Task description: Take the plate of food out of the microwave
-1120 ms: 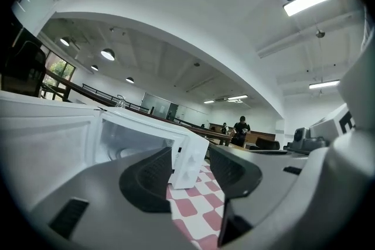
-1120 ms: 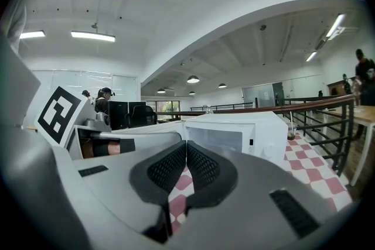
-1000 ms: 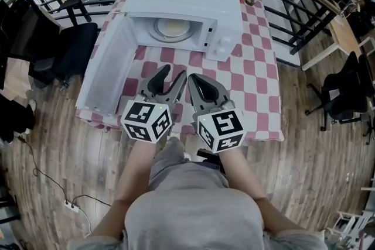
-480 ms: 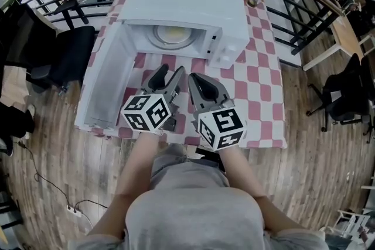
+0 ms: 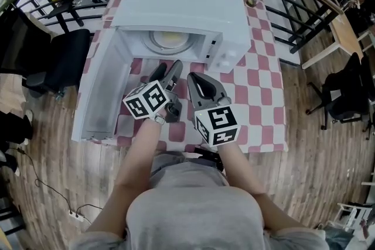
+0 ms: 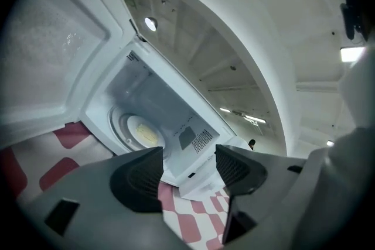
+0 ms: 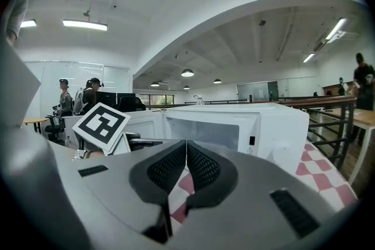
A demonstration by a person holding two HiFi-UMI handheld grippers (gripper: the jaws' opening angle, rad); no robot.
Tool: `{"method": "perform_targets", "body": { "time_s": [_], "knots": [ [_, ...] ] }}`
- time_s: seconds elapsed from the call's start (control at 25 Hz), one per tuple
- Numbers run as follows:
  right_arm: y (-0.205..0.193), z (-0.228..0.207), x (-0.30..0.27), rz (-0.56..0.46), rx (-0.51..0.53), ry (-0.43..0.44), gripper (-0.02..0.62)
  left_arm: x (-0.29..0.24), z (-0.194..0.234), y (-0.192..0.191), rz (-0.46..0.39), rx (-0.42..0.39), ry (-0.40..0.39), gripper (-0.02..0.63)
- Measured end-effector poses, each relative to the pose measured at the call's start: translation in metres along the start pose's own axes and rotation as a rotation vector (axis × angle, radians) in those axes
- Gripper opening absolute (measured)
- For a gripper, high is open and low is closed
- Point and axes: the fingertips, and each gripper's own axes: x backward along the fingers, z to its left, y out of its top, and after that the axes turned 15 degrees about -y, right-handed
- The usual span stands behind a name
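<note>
The left hand-held gripper [image 5: 166, 71], its empty jaws just opening, faced the plate of food [image 5: 170, 39] inside the open microwave [image 5: 181, 6]. The right hand-held gripper [image 5: 192, 79] stayed beside it, clenched on nothing.

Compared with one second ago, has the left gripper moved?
Yes. In the head view the left gripper has come closer to the open front of the microwave and rolled; its jaws have just been opening, nothing between them.

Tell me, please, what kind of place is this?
Probably an open-plan office: black office chairs, a metal railing, ceiling strip lights. The microwave on a checked tablecloth suggests a break corner.
</note>
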Motion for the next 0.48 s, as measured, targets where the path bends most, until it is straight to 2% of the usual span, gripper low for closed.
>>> {"method": "perform_targets", "body": {
  "time_s": [0.28,0.48],
  "knots": [
    [-0.012,-0.002,-0.015,0.036,-0.008,-0.007,0.028,-0.012,0.041,-0.006,-0.074,0.224,0.073,0.345],
    [-0.018,-0.003,-0.027,0.060,-0.016,-0.006,0.028,-0.019,0.066,-0.003,-0.152,0.349,0.087,0.386]
  ]
}}
